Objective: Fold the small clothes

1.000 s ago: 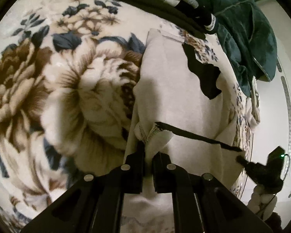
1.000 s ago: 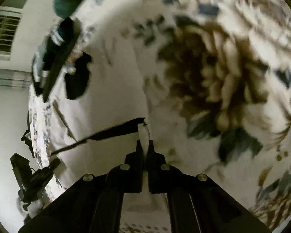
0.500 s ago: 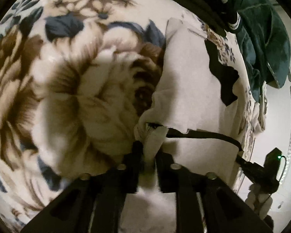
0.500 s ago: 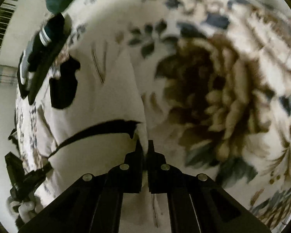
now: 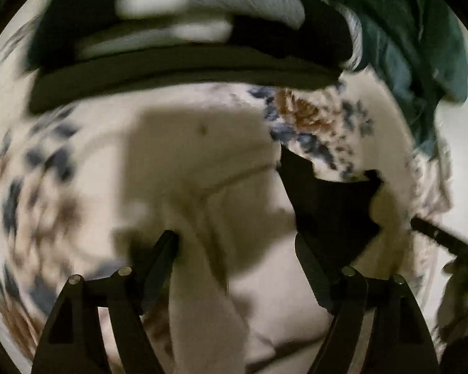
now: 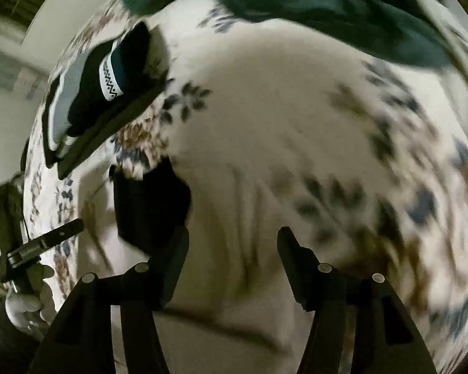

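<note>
Your left gripper point(image 5: 235, 249) points steeply down over the cream garment point(image 5: 202, 168), jaws wide apart; they have just been opening, and the cloth lies loose beneath the gap with neither finger pressing on it. Your right gripper point(image 6: 232, 246) stands the same way: jaws spread, just opened, cream cloth point(image 6: 249, 187) below them and nothing gripped. The garment lies on the floral blanket point(image 5: 321, 124), a fold or seam line running across it ahead of the left fingers. Its black patch point(image 5: 327, 205) sits just ahead of the left gripper's right finger, and in the right wrist view the same patch point(image 6: 149, 199) lies just ahead of the left finger. Beyond the garment, at the far edge of the blanket, a stack of dark folded clothes point(image 5: 184, 68) rests, with a white zigzag band point(image 6: 110, 81) showing on one piece. A dark green cloth point(image 5: 415, 46) is bunched beside the stack. Both views are motion-blurred, so the blanket pattern and garment edges are hard to read.
</note>
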